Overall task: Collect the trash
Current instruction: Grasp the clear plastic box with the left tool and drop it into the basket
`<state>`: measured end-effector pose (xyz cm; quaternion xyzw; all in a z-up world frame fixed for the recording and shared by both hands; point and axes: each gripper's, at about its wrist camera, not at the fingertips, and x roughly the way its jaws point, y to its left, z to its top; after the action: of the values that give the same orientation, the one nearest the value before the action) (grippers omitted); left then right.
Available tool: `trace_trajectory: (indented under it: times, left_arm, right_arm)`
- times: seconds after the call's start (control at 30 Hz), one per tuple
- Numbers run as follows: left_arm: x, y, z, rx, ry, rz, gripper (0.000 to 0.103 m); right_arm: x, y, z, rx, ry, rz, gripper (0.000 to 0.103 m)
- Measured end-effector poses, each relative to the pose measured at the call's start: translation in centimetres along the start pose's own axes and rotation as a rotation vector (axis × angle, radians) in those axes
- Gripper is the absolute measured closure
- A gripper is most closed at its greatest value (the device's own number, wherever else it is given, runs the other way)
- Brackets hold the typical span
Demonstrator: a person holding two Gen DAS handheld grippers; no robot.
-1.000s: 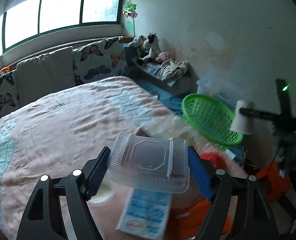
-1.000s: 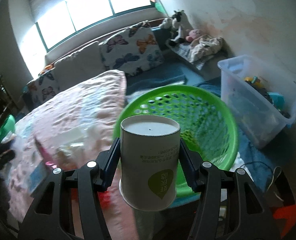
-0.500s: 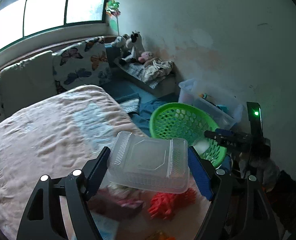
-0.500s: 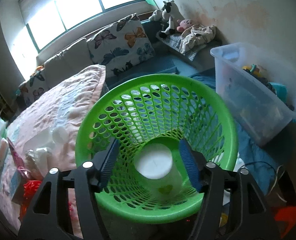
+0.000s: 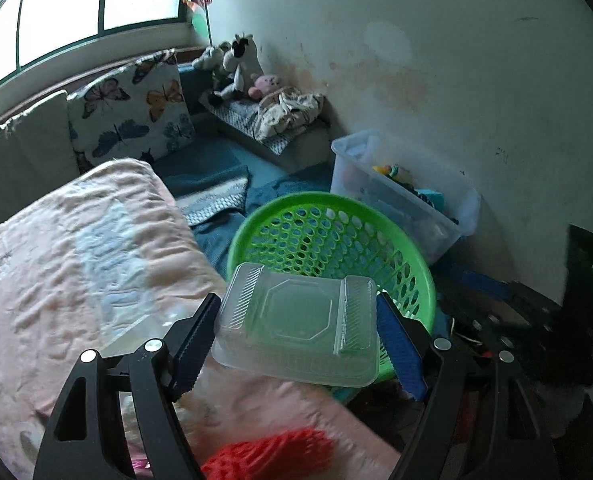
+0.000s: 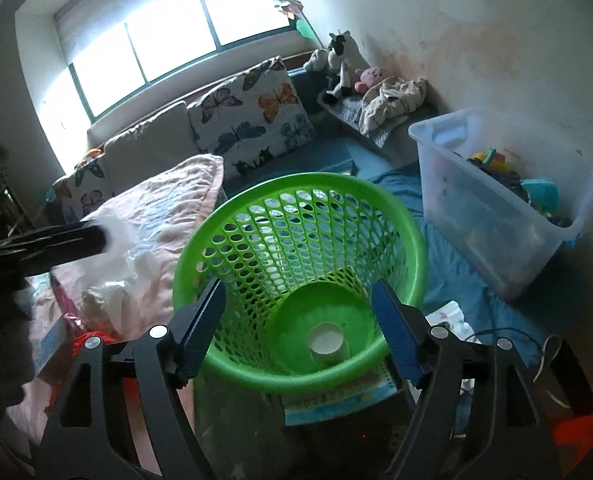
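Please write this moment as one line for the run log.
left gripper: shut on clear plastic clamshell box | right gripper: open | white paper cup: inside green plastic mesh basket

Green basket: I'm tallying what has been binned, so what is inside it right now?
In the right wrist view, the green basket holds one white paper cup on its floor. The right gripper hangs open above, its jaws hiding small parts of the basket's inner wall.

Home bedroom: bed with pink quilt (image 5: 76, 248), butterfly cushions (image 6: 252, 116), stuffed toys (image 5: 236, 64) in corner, clear toy bin (image 6: 492, 216).
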<state>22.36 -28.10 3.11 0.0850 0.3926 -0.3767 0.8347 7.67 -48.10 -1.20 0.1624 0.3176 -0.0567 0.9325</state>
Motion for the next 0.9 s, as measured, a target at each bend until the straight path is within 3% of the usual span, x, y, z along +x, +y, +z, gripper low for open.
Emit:
trace_trajectory:
  times: [0.27, 0.37, 0.5, 0.67, 0.9]
  left_arm:
    - [3.3, -1.6, 0.2, -0.016, 0.055, 0.005, 0.027]
    - [4.1, -1.9, 0.4, -0.03, 0.065, -0.003, 0.017]
    - [4.5, -2.0, 0.2, -0.051, 0.074, -0.03, 0.016]
    - [2.9, -1.8, -0.1, -0.031, 0.05, -0.03, 0.016]
    - [-3.5, -0.3, -1.4, 0.002, -0.051, 0.036, 0.016]
  right_arm:
    - [-1.8, -0.6, -1.6, 0.008, -0.009, 0.018, 0.022]
    - [-2.1, -0.8, -2.2, 0.027, -0.011, 0.027, 0.022]
    - [-2.4, -0.8, -2.9, 0.033, -0.004, 0.035, 0.022]
    - [-2.7, 0.0, -3.1, 0.028, 0.002, 0.054, 0.022]
    - [-3.3, 2.8, -3.4, -0.04, 0.015, 0.098, 0.022]
